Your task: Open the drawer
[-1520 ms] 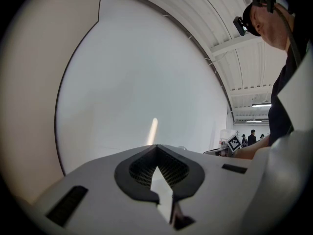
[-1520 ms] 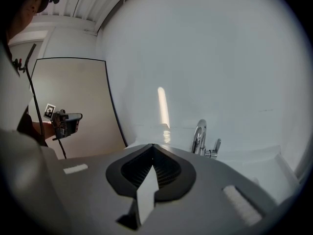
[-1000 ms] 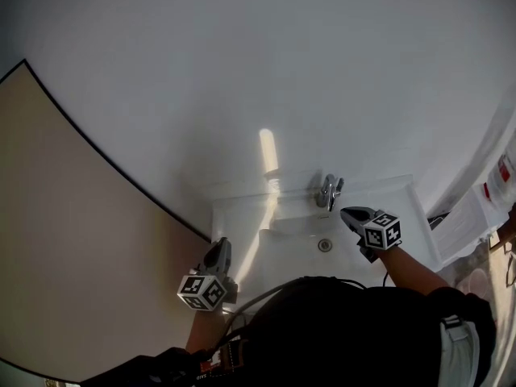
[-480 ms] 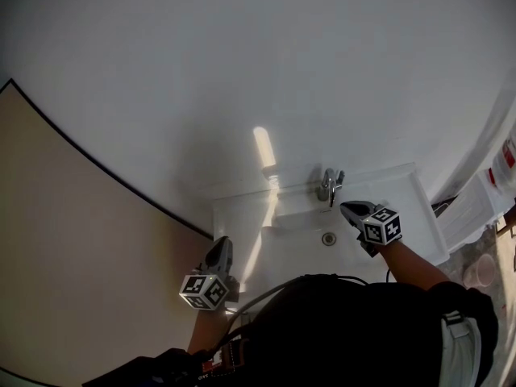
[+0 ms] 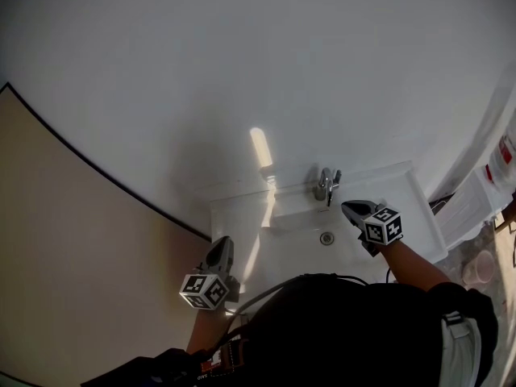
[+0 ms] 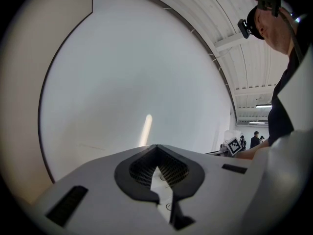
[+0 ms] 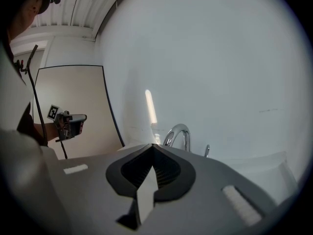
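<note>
Sink [image 5: 294, 244] with chrome faucet [image 5: 326, 186] sits against plain white wall [image 5: 282, 71].

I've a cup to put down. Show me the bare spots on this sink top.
Bare: the strip left of the basin, ahead of the left gripper; the ledge right of the faucet. Crowded: beside the faucet, where the right gripper hovers.

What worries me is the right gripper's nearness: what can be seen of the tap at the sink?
The tap looks like shiny chrome metal, with an arched spout curving over the basin and a small lever beside it. It stands upright on the back ledge of the white sink, against the white wall. No water shows. Nothing touches it: the right gripper, jaws shut and empty, is just in front, apart.
</note>
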The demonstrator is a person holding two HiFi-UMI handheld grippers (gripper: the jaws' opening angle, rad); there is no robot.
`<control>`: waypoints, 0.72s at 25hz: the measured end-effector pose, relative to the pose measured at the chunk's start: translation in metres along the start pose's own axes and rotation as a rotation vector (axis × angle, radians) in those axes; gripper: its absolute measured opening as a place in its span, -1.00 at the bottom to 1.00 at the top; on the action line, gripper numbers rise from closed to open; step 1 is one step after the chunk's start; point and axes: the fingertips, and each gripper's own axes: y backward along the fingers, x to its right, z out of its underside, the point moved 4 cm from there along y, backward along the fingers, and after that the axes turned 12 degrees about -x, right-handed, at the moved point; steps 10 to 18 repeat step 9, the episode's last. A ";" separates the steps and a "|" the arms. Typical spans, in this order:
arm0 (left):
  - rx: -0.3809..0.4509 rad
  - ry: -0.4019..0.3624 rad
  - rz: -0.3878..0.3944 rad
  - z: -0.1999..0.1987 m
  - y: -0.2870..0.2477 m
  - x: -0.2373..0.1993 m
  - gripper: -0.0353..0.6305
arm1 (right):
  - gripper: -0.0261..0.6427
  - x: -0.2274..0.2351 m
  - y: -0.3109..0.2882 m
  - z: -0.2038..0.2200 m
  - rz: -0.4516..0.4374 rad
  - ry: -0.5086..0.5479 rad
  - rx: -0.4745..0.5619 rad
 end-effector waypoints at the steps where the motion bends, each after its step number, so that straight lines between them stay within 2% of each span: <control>1: -0.002 0.000 0.000 0.000 0.001 0.001 -0.92 | -0.93 0.000 0.002 0.000 -0.001 0.000 -0.002; 18: -0.010 -0.007 0.009 -0.001 0.001 -0.001 -0.92 | -0.93 -0.006 0.000 0.001 -0.004 0.003 0.001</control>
